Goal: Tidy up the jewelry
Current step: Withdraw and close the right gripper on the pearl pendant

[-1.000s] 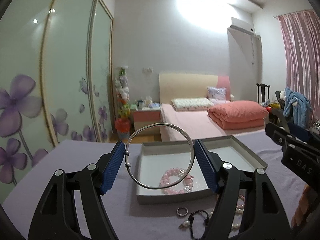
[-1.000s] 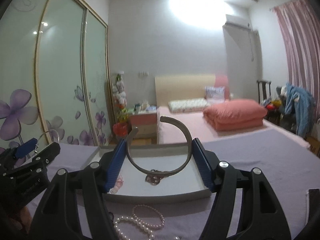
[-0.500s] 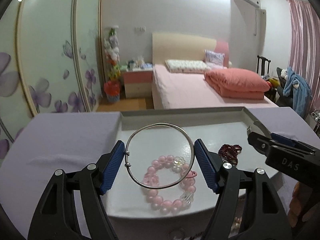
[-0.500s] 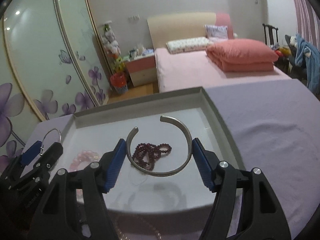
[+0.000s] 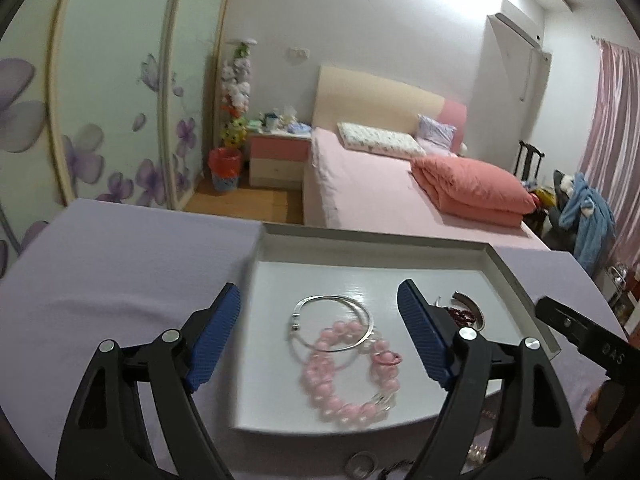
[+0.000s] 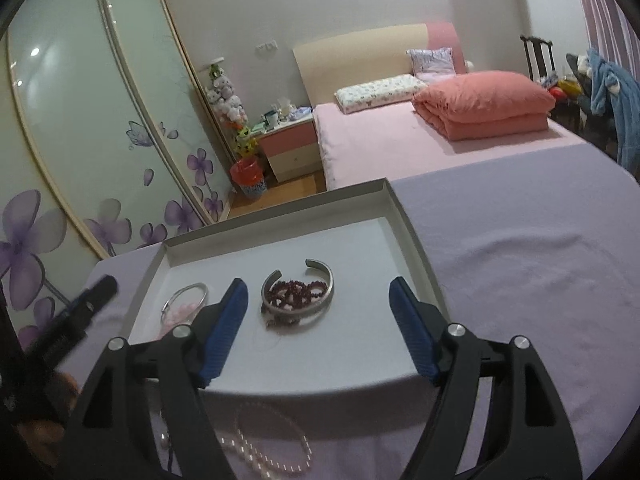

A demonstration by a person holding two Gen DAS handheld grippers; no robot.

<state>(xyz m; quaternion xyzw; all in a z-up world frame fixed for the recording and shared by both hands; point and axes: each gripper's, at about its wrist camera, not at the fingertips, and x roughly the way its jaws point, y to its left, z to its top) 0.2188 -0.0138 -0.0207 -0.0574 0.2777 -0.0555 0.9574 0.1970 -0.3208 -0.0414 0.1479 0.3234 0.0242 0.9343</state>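
Lilac-clothed desk [image 6: 520, 280] carries the shallow white cardboard tray [image 6: 416, 240]. Both hand-held grippers, left [image 5: 320, 336] and right [image 6: 318, 320], are opening, empty; the thin silver bangle [image 5: 332, 322] at 12 o'clock risks snagging the pink bead bracelet [image 5: 348, 376] beneath.

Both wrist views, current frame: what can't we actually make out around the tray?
- Left wrist: ring and dark strand, cut by the bottom edge and the left gripper.
- Left wrist: cuff bangle, half hidden behind the right-hand finger.
- Right wrist: pink bead bracelet, mostly behind the right gripper's finger.
- Right wrist: pearl strand, blurred.
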